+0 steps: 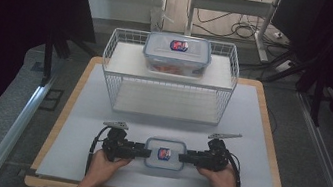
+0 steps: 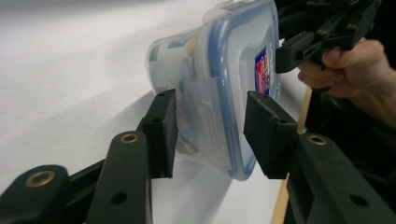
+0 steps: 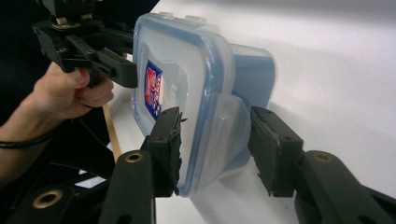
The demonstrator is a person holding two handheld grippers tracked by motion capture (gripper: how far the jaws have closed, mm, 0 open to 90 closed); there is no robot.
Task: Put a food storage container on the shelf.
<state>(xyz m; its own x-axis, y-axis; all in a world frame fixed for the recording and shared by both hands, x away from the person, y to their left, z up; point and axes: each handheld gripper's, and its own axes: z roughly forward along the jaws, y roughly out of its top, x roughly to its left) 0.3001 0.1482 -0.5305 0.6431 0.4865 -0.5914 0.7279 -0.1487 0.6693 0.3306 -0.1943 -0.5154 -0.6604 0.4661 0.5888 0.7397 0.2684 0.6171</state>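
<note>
Table (image 1: 258, 138) covered by a pale sheet is lying under the high camera, and a small clear container (image 1: 165, 153) with a blue-trimmed lid is sitting near its front edge. The left gripper (image 1: 146, 152) is meeting the container's left end and the right gripper (image 1: 182, 157) its right end, each held by a hand (image 1: 105, 162). Farther back, a white wire basket (image 1: 115, 50) is standing on the sheet, and a larger lidded container (image 1: 176, 54) is resting on its upper shelf.

In the left gripper view, the left gripper (image 2: 210, 135) is spreading its jaws to either side of the container's (image 2: 229, 70) end flap. The left pad is touching the tub wall; the right pad is standing just off the lid, so nothing is being squeezed. Beyond, the right gripper (image 2: 292, 53) is reaching the far end.

In the right gripper view, the right gripper (image 3: 215, 149) is straddling the container's (image 3: 187, 74) near latch flap. Its left pad is lying against the lid face, its right pad is apart from the flap, and the grip is loose. The left gripper (image 3: 126, 72) is touching the opposite end.
</note>
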